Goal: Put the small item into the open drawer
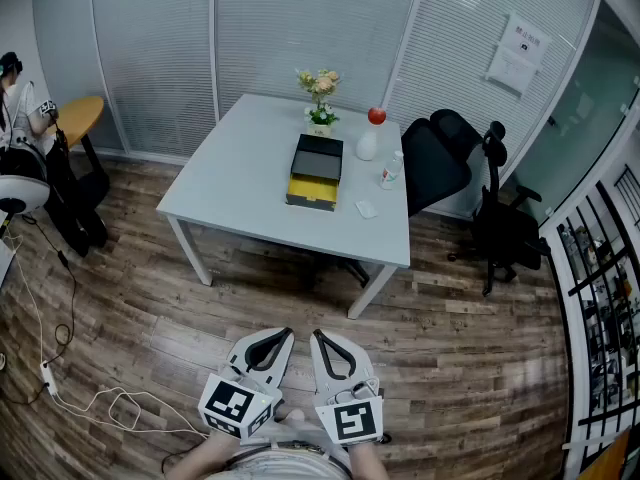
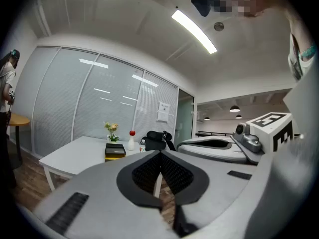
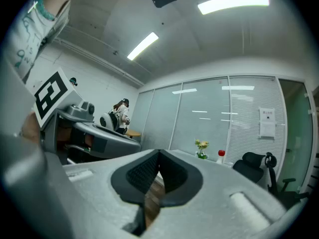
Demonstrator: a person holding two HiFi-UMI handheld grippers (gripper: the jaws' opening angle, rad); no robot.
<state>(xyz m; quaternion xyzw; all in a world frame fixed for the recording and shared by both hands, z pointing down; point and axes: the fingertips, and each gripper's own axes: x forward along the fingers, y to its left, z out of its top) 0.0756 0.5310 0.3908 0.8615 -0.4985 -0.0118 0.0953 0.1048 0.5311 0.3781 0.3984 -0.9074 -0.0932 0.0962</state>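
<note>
Both sets of closed jaws lie well apart from the small item [image 1: 366, 208].

Left gripper [image 2: 160, 153], jaws together, seemingly empty

Head view: high, steeply down; white rectangular table [image 1: 250, 178] far ahead.
Left gripper view: on left gripper [image 1: 272, 336], level, low.
Right gripper view: on right gripper [image 1: 330, 336], level.
Shared: that distant table.
</note>
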